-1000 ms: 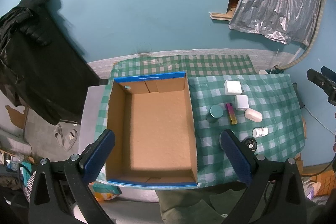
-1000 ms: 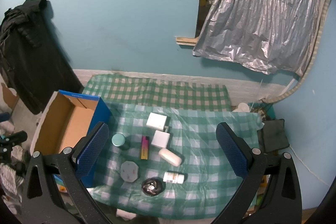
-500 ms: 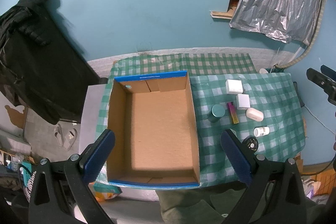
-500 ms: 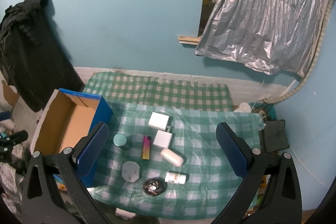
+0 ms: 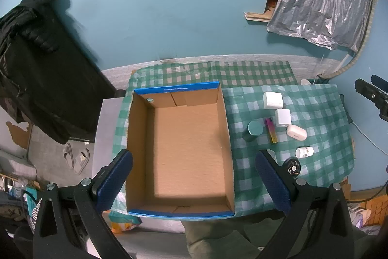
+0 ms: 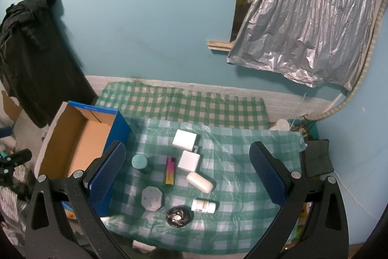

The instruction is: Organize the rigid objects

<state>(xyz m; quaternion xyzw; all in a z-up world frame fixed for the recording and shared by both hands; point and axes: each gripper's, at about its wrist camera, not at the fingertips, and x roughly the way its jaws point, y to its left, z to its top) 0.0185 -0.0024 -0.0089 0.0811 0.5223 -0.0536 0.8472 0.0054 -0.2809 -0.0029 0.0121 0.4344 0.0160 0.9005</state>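
An open cardboard box with blue sides (image 5: 179, 152) (image 6: 77, 147) stands at the left of a green checked table. Right of it lie two white adapters (image 6: 184, 138) (image 6: 189, 160), a teal jar (image 6: 139, 161), a pink-yellow lighter (image 6: 170, 171), a white oval case (image 6: 199, 182), a grey octagonal piece (image 6: 151, 198), a white pill bottle (image 6: 203, 206) and a black round disc (image 6: 177, 217). My left gripper (image 5: 194, 181) is open, high above the box. My right gripper (image 6: 186, 171) is open, high above the objects.
The checked cloth (image 6: 237, 188) hangs over the table's front and right edges. A black garment (image 5: 36, 64) hangs at the left. A silver foil sheet (image 6: 305, 23) hangs on the blue wall. Sandals (image 5: 76, 158) lie on the floor at the left.
Both grippers have drifted slightly; the table and objects shift a little in both views. Nothing was taken hold of or moved.
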